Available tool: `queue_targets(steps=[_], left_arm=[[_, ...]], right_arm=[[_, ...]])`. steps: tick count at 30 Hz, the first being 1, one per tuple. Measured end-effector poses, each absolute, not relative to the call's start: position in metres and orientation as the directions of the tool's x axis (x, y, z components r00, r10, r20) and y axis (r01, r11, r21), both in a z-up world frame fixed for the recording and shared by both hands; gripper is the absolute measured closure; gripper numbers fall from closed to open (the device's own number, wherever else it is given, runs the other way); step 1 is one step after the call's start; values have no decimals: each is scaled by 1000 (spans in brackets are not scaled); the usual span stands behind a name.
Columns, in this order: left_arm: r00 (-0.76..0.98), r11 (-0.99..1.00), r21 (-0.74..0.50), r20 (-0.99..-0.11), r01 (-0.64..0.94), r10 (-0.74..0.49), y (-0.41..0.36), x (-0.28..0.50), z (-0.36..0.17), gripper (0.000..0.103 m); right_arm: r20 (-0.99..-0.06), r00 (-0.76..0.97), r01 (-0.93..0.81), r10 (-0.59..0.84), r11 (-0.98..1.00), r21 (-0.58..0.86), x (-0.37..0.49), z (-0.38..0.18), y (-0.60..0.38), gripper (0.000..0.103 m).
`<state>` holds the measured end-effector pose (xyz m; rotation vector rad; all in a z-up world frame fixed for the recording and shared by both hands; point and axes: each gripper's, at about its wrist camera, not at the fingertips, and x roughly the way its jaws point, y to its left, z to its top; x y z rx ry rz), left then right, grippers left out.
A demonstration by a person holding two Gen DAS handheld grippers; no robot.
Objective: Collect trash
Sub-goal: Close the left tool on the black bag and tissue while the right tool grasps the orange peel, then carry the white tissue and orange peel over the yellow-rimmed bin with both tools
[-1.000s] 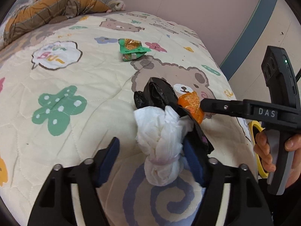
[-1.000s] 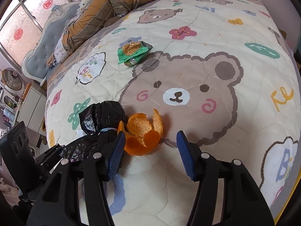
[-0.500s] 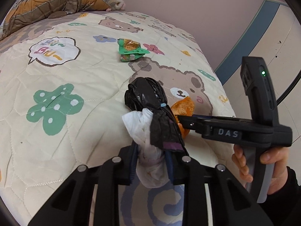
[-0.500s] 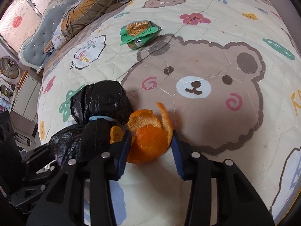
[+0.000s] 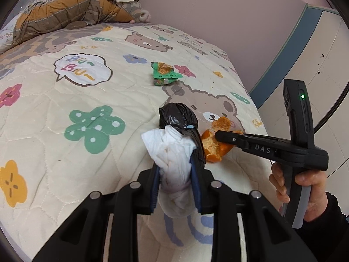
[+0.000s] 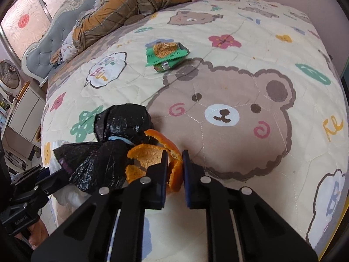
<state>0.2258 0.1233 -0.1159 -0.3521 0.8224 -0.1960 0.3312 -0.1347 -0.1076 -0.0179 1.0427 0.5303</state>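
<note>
Bed quilt (image 6: pixel 272 43), cream with bear and flower print, fills both views; pink wall at top, window and grey headboard (image 6: pixel 43 50) upper left of right view. Quilt's right edge drops toward a blue-trimmed panel (image 5: pixel 281 50). Open quilt left and centre. Left gripper (image 5: pixel 174 174) clamps the white bundle (image 5: pixel 172 152) with black bag (image 5: pixel 176 118) attached, lower centre. Right gripper (image 6: pixel 175 166), jaws just closing, pinches the orange peel (image 6: pixel 152 157). 1 green wrapper (image 6: pixel 166 53) lies apart, upper centre.
</note>
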Motion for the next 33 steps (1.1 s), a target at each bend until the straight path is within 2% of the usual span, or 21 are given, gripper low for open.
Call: queue_targets(steps=[15, 33], left_arm=[[751, 931, -364, -607, 29, -261, 138, 187, -65, 79], [756, 943, -307, -585, 128, -293, 68, 186, -28, 79]], right_arm=[[-745, 482, -395, 461, 873, 286, 304, -59, -178, 93], [-668, 621, -298, 410, 912, 283, 249, -2, -288, 93]])
